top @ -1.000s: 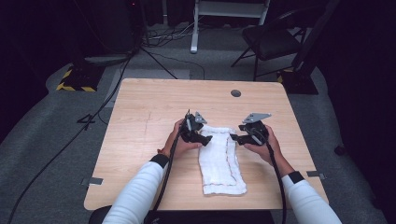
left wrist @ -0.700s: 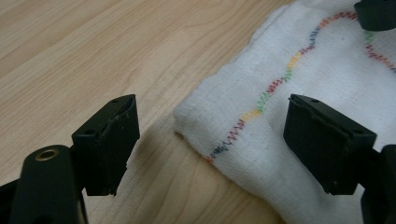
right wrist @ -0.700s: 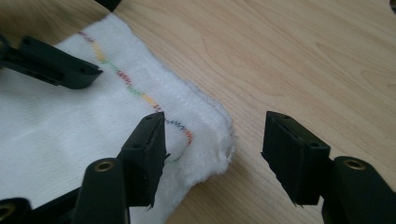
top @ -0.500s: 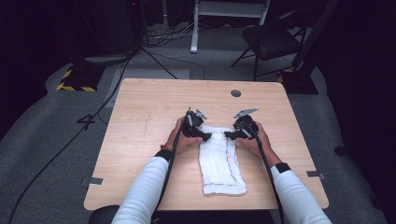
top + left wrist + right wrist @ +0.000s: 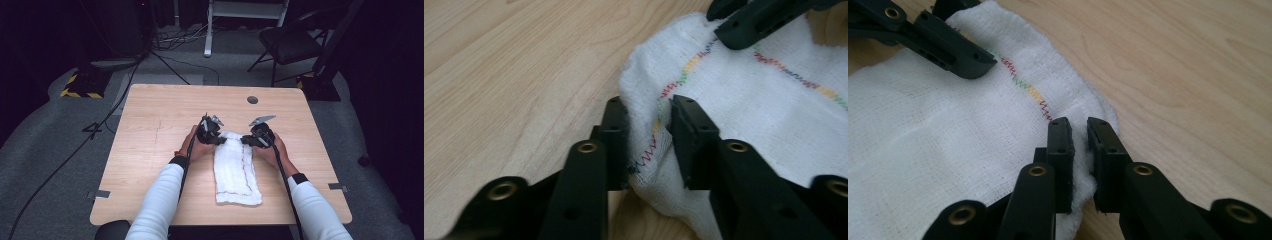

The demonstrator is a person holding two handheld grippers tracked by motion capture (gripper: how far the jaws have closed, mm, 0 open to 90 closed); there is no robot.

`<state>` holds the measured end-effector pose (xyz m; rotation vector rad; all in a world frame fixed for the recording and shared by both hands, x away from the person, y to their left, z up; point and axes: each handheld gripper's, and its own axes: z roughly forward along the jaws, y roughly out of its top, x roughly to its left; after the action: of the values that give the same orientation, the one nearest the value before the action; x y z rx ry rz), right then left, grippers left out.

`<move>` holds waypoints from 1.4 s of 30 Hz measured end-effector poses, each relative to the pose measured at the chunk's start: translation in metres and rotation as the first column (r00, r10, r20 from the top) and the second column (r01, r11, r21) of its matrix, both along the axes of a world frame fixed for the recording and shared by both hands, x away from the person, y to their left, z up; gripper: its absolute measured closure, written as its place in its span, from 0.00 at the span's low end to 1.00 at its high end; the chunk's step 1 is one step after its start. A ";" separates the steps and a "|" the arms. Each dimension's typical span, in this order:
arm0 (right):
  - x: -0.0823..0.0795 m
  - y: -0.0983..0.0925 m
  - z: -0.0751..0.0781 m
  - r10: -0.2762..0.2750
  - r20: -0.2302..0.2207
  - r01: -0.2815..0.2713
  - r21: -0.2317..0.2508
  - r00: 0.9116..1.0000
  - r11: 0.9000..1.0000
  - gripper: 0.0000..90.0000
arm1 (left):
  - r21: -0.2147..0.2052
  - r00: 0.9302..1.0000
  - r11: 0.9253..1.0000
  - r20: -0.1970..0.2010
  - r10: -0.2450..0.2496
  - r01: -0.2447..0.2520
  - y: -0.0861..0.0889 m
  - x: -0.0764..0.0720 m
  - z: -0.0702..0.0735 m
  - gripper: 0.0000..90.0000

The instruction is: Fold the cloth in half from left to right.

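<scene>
A white folded towel (image 5: 235, 170) with a multicoloured zigzag seam lies lengthwise on the wooden table (image 5: 160, 120). My left gripper (image 5: 219, 140) is at its far left corner. In the left gripper view the jaws (image 5: 649, 106) have just been closing and pinch a bunched fold of the towel (image 5: 754, 105). My right gripper (image 5: 248, 141) is at the far right corner. Its jaws (image 5: 1079, 126) have also just been closing and squeeze the edge of the towel (image 5: 948, 140). Each gripper view shows the other gripper's jaw resting on the cloth.
A round cable hole (image 5: 252, 99) sits near the table's far edge. Grey tape marks (image 5: 101, 193) are at the front corners. Beyond the table stand a dark chair (image 5: 290, 42) and a white stand (image 5: 245, 10), with cables on the floor.
Both grippers moved in to the towel's far corners, the right one shifting left and down. Both pairs of jaws closed onto the cloth.
</scene>
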<state>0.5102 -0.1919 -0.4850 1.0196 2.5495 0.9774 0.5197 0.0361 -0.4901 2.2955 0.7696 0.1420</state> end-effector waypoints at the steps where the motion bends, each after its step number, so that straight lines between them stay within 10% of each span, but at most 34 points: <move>1: 0.000 0.001 0.001 -0.002 0.012 0.002 -0.010 1.000 1.000 0.91 | 0.016 1.000 1.000 0.010 0.010 -0.010 -0.002 0.001 0.002 0.82; 19: 0.007 0.001 0.058 -0.058 0.246 0.054 0.021 0.968 0.998 0.93 | -0.011 0.982 0.997 0.174 0.075 -0.074 -0.004 0.014 0.051 0.87; 42: -0.019 -0.021 0.073 0.002 0.271 -0.028 0.090 0.963 0.996 0.93 | -0.042 0.973 0.998 0.227 -0.036 0.046 -0.002 -0.017 0.068 0.86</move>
<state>0.4909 -0.2124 -0.4123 0.8252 2.3095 1.1622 0.5023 0.0343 -0.4226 2.2014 0.6013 0.3565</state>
